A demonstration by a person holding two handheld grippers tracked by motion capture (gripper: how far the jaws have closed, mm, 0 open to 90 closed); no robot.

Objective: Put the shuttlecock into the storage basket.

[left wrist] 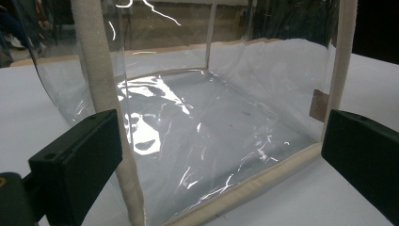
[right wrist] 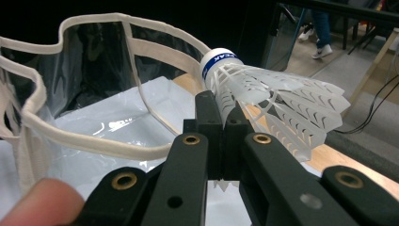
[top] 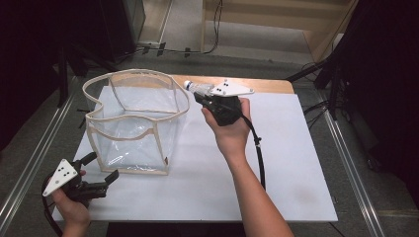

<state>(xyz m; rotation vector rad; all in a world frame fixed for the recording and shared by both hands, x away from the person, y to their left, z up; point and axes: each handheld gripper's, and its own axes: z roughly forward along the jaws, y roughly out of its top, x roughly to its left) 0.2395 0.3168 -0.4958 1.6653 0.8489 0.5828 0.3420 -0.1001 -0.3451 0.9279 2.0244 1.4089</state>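
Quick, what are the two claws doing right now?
Left claw: open, holding nothing, beside the clear bag.
Right claw: shut on the shuttlecock.

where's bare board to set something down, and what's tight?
Free: the white board right of the right gripper and its cable, and the front strip between the clear bag and the near edge. Crowded: the bag's right rim, where the shuttlecock hangs, and the front-left corner by the left gripper.

Both forearms bare, no sleeves; each black two-jaw gripper, lower left (top: 99, 174) and upper centre (top: 198, 97), carries a grey three-cornered plate with black dots; brass-ringed screw holes; a black cable trails right.
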